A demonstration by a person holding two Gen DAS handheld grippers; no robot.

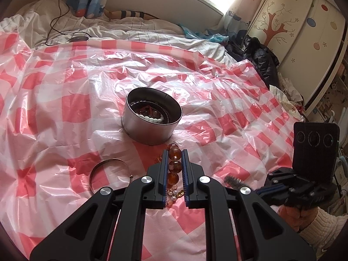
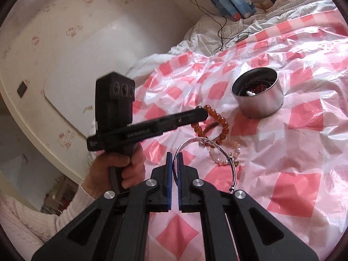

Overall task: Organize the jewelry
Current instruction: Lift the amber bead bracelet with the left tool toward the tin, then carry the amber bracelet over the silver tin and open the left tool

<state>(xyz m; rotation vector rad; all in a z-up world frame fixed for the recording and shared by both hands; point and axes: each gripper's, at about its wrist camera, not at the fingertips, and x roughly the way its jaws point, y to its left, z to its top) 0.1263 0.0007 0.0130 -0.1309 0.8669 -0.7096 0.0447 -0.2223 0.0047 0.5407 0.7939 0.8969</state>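
Gripping the amber bead bracelet: left claw is clamped on it, beads lined up between the blue pads, strand running back toward the claw body. Right wrist cam confirms: left claw tip sits on one end of the amber loop, rest of loop lying on the bed's pink/white checked plastic sheet.

Right claw closed, pads nearly touching w/ a thin slit between. The silver bangle arc passes just at the fingertips; can't tell if the wire is actually pinched or just behind them. In the left cam the bangle lies flat on the sheet, left of the left claw.

Other items:
- Round metal tin on the sheet, just beyond the amber bracelet, open top. Inside: white beads, dark red pieces, a dark ring along the wall.
- Pale pink/pearl bead bracelet lying on the sheet beside the amber loop, overlapping the bangle's far edge. In the left cam a few pearls + gold bits show under the left claw.
- Small dark ribbed item on the sheet near the right claw, can't ID.

Person's left hand wraps the left handle, knit cream sleeve; right hand on the right handle, low right in left cam.

Bkgd: rumpled white bedding, black cable, wardrobe w/ tree decal.
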